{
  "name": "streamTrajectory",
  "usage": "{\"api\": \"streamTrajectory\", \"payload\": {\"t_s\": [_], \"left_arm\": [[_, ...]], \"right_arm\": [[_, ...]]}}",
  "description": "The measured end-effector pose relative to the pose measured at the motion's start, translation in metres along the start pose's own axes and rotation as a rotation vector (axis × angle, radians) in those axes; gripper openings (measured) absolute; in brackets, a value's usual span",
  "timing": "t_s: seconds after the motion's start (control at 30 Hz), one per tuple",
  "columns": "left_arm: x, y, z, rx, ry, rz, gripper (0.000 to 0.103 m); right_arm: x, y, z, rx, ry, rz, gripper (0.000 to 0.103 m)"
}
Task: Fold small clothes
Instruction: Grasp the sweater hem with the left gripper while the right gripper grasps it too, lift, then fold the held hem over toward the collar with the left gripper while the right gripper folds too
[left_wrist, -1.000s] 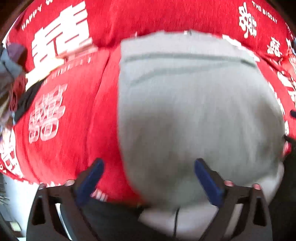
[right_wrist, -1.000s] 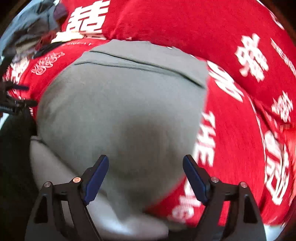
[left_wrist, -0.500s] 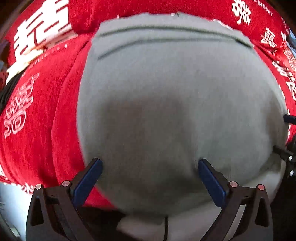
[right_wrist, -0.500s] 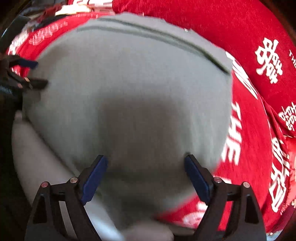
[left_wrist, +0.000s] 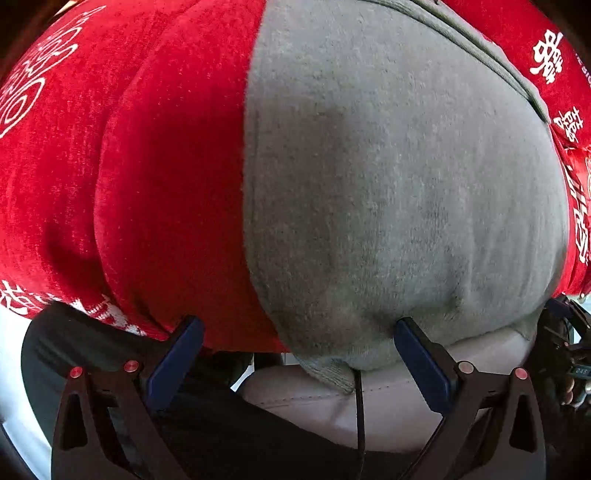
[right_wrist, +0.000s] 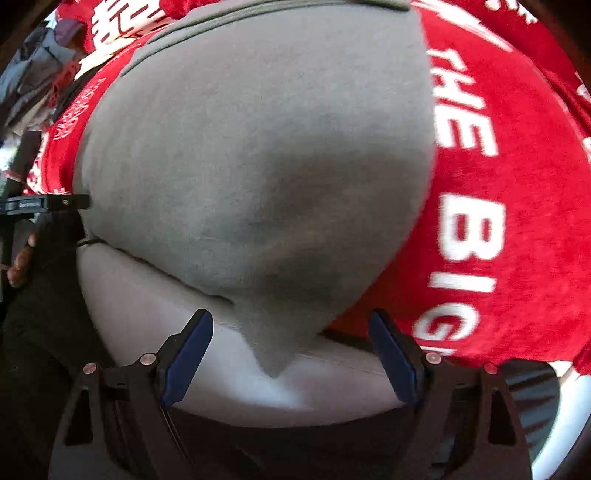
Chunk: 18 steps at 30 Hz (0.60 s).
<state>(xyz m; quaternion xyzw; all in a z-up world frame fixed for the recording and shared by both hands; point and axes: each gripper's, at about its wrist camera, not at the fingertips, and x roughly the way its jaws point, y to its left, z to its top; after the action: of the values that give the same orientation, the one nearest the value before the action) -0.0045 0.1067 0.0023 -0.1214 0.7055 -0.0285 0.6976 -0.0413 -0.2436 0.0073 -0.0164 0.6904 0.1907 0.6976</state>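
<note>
Here, listed from left to right as each wrist view shows it. Left view: red cloth with white print, filling the ground to the left of and ahead of the left claw; it is creased lengthwise. Grey garment, spread flat on the red cloth ahead of the claw and to its right, one seam running across its far end. Left claw: blue pads spread wide, nothing pinched; the left pad sits over the near edge of the red cloth, the right pad at the garment's near hem, whether touching cannot be told. A near corner of the garment hangs between the pads over a pale cushion edge. A thin black cord runs down from that hem. Right view: part of the other claw's frame at far left, beside the garment's edge. Garment ahead, its near corner drooping to a point between the pads of the right claw. Right claw: pads spread, having just narrowed slightly, clear of the fabric on both sides. Red cloth to the right, lettered THE BIG.
</note>
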Motion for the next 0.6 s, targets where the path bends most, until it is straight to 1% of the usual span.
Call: {"api": "streamTrajectory", "payload": {"t_s": [0.07, 0.1, 0.17, 0.2, 0.23, 0.27, 0.3, 0.33, 0.37, 0.4, 0.43, 0.47, 0.5, 0.53, 0.6], "left_arm": [[0.004, -0.001, 0.002, 0.01, 0.012, 0.004, 0.103], [0.009, 0.001, 0.01, 0.015, 0.019, 0.005, 0.103], [0.015, -0.008, 0.007, 0.029, 0.036, 0.02, 0.103], [0.017, -0.012, 0.006, 0.03, 0.045, 0.025, 0.103], [0.02, -0.014, 0.005, 0.031, 0.057, 0.025, 0.101], [0.022, -0.015, 0.004, 0.031, 0.067, 0.026, 0.099], [0.024, -0.018, 0.003, 0.029, 0.073, 0.025, 0.094], [0.024, -0.02, 0.001, 0.03, 0.074, 0.021, 0.088], [0.024, -0.024, -0.006, 0.035, 0.074, 0.019, 0.085], [0.025, -0.031, -0.007, 0.04, 0.074, 0.02, 0.074], [0.025, -0.034, -0.01, 0.05, 0.076, 0.016, 0.06], [0.028, -0.03, -0.009, 0.059, 0.08, 0.007, 0.049], [0.029, -0.032, -0.01, 0.072, 0.091, -0.027, 0.019], [0.029, -0.035, -0.013, 0.083, 0.093, -0.048, 0.011], [0.024, -0.04, -0.016, 0.088, 0.07, -0.038, 0.011]], "right_arm": [[0.006, 0.001, 0.0, 0.006, 0.007, 0.025, 0.077], [0.011, 0.002, 0.001, 0.013, 0.016, 0.031, 0.077], [0.014, 0.001, 0.004, 0.012, 0.023, 0.021, 0.077], [0.017, 0.009, 0.013, 0.01, 0.025, 0.014, 0.077], [0.018, 0.01, 0.013, 0.012, 0.023, 0.017, 0.077], [0.019, 0.015, 0.016, 0.017, 0.019, 0.022, 0.072], [0.02, 0.015, 0.016, 0.03, 0.015, 0.027, 0.06], [0.021, 0.013, 0.016, 0.045, 0.015, 0.033, 0.051], [0.022, 0.01, 0.015, 0.064, 0.022, 0.049, 0.029], [0.024, 0.007, 0.015, 0.078, 0.031, 0.07, 0.008], [0.027, 0.005, 0.014, 0.091, 0.039, 0.091, 0.008], [0.027, 0.004, 0.014, 0.098, 0.038, 0.1, 0.008], [0.025, 0.003, 0.014, 0.1, 0.026, 0.114, 0.007], [0.021, 0.003, 0.014, 0.095, 0.007, 0.132, 0.007], [0.006, 0.003, 0.013, 0.074, -0.048, 0.174, 0.007]]}}
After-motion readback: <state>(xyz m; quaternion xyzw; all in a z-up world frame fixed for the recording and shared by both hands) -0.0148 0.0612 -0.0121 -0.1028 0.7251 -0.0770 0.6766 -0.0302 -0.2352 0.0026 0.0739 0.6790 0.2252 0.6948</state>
